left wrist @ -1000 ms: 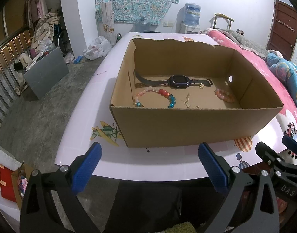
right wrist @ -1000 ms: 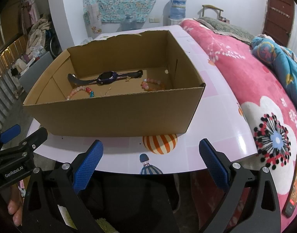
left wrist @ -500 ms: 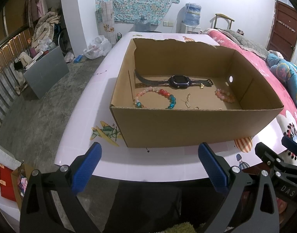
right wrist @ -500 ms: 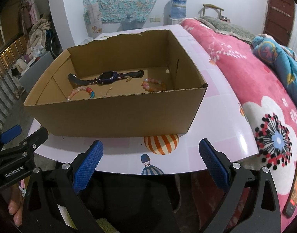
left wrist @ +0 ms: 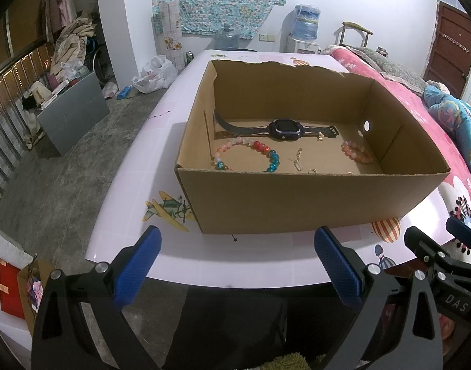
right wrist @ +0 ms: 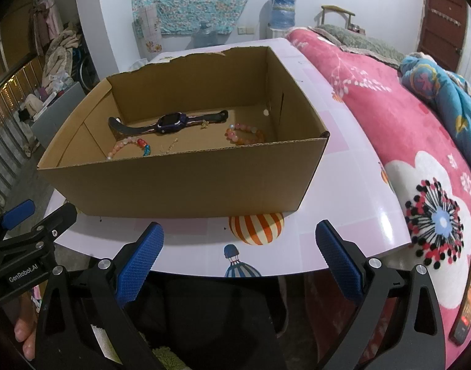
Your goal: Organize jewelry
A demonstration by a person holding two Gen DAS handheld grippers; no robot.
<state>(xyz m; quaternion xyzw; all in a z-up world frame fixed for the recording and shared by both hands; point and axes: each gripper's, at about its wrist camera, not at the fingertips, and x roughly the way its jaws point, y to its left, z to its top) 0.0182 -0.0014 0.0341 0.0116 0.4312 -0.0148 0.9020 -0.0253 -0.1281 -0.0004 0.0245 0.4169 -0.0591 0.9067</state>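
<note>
- My left gripper hangs off the near edge of the worktop, its two blue-padded fingers spread wide apart with nothing between them.
- My right gripper sits the same way at the near edge, two fingers well apart and empty; from the left camera it shows at about 4 o'clock.
- One open cardboard box stands on the worktop at 12 o'clock from both grippers, and all the jewelry I can see lies on its floor.
- One dark watch lies stretched flat along the far side of the box floor, strap running 9 to 3 o'clock.
- Two bead bracelets: one multicoloured bracelet with pink, red and blue beads at the near left, partly hidden behind the near wall; one pink-orange bracelet at the right, near the side wall.
- One small gold charm lies just beside the watch strap toward 3 o'clock of the watch face.
- One thin chain piece lies between the two bracelets; a small gold ring-shaped bit shows near it at the near wall, too small to identify.
- One phone lies on the pink flowered blanket at 4 o'clock in the right camera.
- Two water jugs stand by the far wall.
</note>
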